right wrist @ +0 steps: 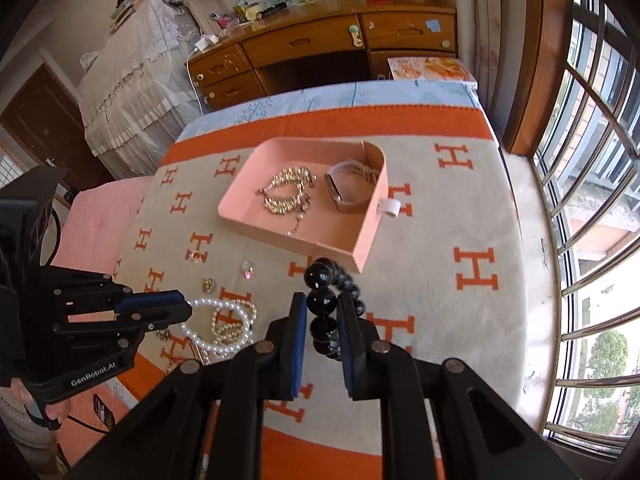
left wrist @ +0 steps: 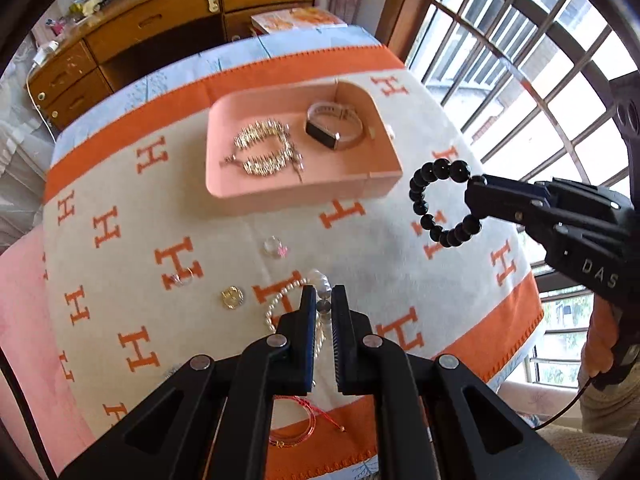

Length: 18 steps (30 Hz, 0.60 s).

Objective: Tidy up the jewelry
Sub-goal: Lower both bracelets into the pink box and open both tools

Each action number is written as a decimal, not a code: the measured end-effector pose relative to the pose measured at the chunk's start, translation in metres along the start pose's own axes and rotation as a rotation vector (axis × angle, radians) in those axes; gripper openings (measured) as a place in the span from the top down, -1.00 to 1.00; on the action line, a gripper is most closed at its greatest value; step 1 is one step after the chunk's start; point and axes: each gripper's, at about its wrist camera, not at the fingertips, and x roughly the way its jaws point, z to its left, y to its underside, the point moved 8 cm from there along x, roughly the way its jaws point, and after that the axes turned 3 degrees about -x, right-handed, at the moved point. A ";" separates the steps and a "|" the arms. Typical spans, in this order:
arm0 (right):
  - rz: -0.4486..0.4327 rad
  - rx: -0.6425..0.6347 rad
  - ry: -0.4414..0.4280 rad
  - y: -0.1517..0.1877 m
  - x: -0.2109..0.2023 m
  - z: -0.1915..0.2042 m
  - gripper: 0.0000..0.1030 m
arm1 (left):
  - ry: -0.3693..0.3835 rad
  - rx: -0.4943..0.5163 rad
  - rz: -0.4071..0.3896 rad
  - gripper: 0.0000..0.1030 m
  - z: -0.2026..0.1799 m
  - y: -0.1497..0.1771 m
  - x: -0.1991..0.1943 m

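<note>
A pink tray [left wrist: 224, 184] [right wrist: 340, 248] sits on the H-patterned blanket and holds a gold bracelet [left wrist: 264, 148] [right wrist: 288, 192] and a watch [left wrist: 334, 126] [right wrist: 350, 188]. My right gripper [right wrist: 322, 304] [left wrist: 476, 196] is shut on a black bead bracelet [left wrist: 428, 204] [right wrist: 320, 276] and holds it in the air just right of the tray's near corner. My left gripper [left wrist: 320, 300] [right wrist: 188, 308] is nearly shut over a pearl bracelet [left wrist: 280, 300] [right wrist: 216, 328] lying on the blanket; whether it grips a bead is unclear.
Loose on the blanket lie two rings [left wrist: 274, 246] [left wrist: 184, 278], a gold charm [left wrist: 232, 296] and a red string bracelet [left wrist: 296, 424]. A wooden desk [right wrist: 320, 48] stands behind the table. A barred window [right wrist: 592, 200] is at the right.
</note>
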 end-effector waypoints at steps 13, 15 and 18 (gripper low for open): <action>-0.101 0.060 0.011 -0.061 0.003 0.003 0.70 | 0.039 -0.142 -0.140 0.90 0.027 -0.119 0.001; -0.094 0.066 0.021 -0.062 0.006 0.000 0.70 | 0.027 -0.162 -0.123 0.89 0.035 -0.121 0.026; -0.088 0.075 0.033 -0.063 0.010 -0.006 0.71 | -0.030 -0.177 -0.087 0.69 0.052 -0.117 0.057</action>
